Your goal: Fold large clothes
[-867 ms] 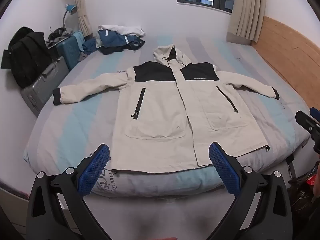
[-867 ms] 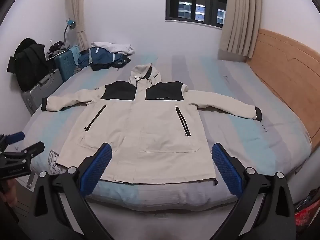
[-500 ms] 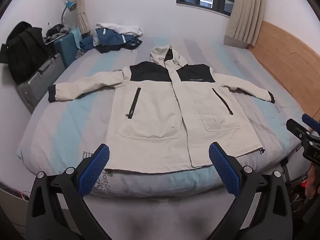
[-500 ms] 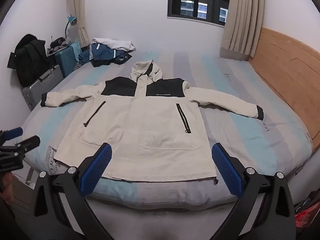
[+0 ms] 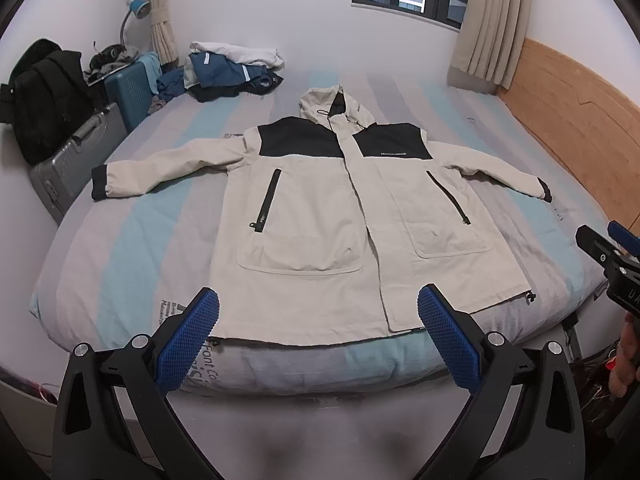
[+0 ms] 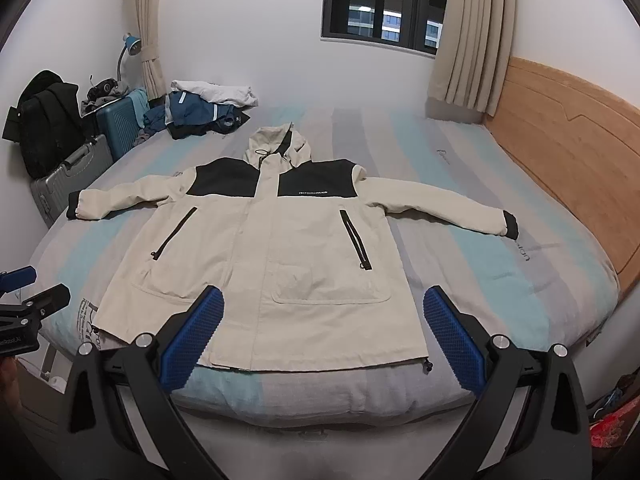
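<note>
A cream hooded jacket (image 5: 320, 216) (image 6: 288, 264) with black shoulder panels lies flat and face up on the striped bed (image 5: 132, 232) (image 6: 500, 276), both sleeves spread out. Its hem reaches the bed's near edge. My left gripper (image 5: 318, 312) hangs open in front of the hem, off the cloth, blue pads wide apart and nothing between them. My right gripper (image 6: 322, 312) is likewise open and empty before the hem. Each gripper shows at the edge of the other's view.
A pile of folded clothes (image 5: 232, 68) sits at the bed's far left corner. Suitcases (image 5: 76, 160) and a black bag (image 5: 44, 96) stand along the left wall. A wooden headboard (image 6: 572, 152) runs along the right. Curtains and a dark window are behind.
Both views have shifted slightly: the jacket sits a little farther and more central than before. The jaws stayed wide open throughout.
</note>
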`<state>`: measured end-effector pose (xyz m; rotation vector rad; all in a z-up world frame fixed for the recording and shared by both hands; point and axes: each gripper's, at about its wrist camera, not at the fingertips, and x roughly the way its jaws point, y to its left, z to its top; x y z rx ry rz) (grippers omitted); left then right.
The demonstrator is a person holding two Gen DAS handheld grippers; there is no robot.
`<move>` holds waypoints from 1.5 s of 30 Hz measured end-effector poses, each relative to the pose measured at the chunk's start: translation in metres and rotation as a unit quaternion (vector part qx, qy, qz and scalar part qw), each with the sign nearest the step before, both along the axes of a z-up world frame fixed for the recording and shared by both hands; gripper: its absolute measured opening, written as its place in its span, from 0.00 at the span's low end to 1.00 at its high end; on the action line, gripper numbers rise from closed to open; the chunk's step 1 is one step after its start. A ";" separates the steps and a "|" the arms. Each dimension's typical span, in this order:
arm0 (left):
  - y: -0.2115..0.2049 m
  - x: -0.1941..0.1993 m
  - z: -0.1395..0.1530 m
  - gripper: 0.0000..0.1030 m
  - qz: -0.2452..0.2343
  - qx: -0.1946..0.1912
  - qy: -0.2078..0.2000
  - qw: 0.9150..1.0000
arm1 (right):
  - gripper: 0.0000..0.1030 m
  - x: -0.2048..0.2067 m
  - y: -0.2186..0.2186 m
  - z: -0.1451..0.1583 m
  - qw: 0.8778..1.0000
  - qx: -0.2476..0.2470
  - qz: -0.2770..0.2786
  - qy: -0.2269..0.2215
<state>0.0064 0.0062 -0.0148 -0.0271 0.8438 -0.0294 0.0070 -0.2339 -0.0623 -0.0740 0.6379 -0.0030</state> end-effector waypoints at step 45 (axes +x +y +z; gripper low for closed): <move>0.010 -0.002 -0.011 0.94 0.030 0.015 0.001 0.999 | 0.93 0.005 0.012 -0.005 1.000 -0.010 -0.020 0.015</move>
